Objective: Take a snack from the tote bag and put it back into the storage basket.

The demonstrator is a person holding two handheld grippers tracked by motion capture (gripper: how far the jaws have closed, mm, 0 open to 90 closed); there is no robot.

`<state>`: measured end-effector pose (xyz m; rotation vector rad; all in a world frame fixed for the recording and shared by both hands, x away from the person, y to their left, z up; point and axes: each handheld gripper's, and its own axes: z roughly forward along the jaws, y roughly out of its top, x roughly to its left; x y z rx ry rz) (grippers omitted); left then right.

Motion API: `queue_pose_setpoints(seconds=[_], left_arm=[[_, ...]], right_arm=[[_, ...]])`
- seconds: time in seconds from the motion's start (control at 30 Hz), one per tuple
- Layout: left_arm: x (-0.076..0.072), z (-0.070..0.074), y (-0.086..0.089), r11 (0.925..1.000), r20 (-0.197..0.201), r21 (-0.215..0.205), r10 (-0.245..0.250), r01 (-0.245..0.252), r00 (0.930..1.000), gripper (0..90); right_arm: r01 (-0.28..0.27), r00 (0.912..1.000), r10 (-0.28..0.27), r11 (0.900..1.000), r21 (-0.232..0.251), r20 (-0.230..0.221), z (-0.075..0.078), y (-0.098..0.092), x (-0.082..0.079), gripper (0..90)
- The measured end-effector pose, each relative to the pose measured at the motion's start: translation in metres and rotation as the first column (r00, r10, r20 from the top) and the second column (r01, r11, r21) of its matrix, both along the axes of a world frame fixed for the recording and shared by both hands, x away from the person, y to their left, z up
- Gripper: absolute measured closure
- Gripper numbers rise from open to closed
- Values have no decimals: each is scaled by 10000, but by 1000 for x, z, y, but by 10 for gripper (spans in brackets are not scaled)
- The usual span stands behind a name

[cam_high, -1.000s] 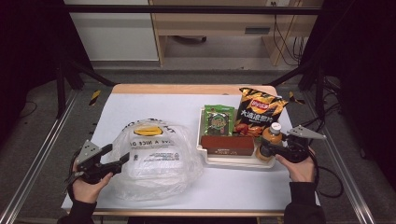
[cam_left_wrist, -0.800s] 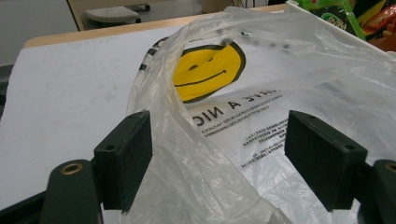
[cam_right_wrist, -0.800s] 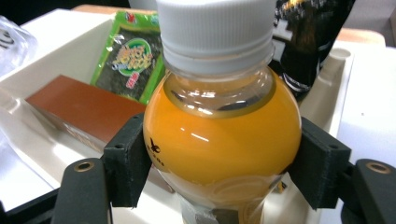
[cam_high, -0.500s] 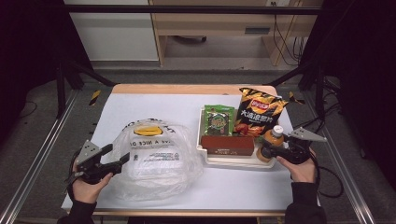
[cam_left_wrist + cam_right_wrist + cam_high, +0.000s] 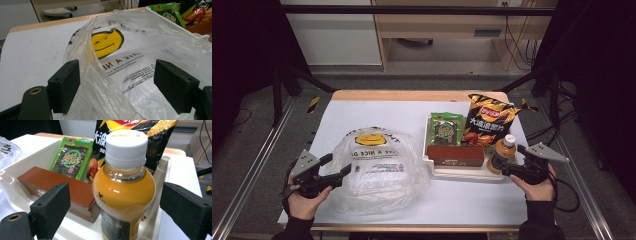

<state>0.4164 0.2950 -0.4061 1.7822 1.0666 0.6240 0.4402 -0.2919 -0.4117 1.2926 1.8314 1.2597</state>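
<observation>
An orange-juice bottle (image 5: pixel 502 152) with a white cap stands upright at the right end of a white tray (image 5: pixel 462 173). My right gripper (image 5: pixel 513 161) reaches in from the right. The bottle (image 5: pixel 123 190) stands between its jaws. The jaws have just been opening, and both pads are clear of the bottle, so the right gripper (image 5: pixel 118 211) is open. At the left lies a crumpled clear plastic bag (image 5: pixel 377 170) with a yellow smiley. My left gripper (image 5: pixel 339 165) is at its left edge. The left gripper (image 5: pixel 120 87) is open, with a loose fold of the bag (image 5: pixel 140 65) between the jaws.
The tray also holds a brown box (image 5: pixel 455 155), a green seaweed pack (image 5: pixel 445 129) and a black-and-yellow chips bag (image 5: pixel 489 120) propped at the back. The white table top has bare room behind the bag and along the front. Metal rails run along both sides.
The right hand has shifted slightly to the right, away from the bottle, which stays upright in the tray. The left hand and the bag have not moved.
</observation>
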Motion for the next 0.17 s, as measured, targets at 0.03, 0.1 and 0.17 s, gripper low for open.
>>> queue_pose_setpoints(seconds=[0.03,0.1,0.17], left_arm=[[0,0,0,10000,-35,2,3,-3,10000,207],[1,-1,0,10000,-50,32,26,-26,10000,207],[2,-1,0,10000,-80,12,53,-53,10000,207]], right_arm=[[29,10000,-29,10000,-5,-12,0,-1,-1,94],[96,9999,-95,9999,95,-45,-1,-2,-3,92],[141,9999,-140,9998,125,-101,-2,-3,-4,92]])
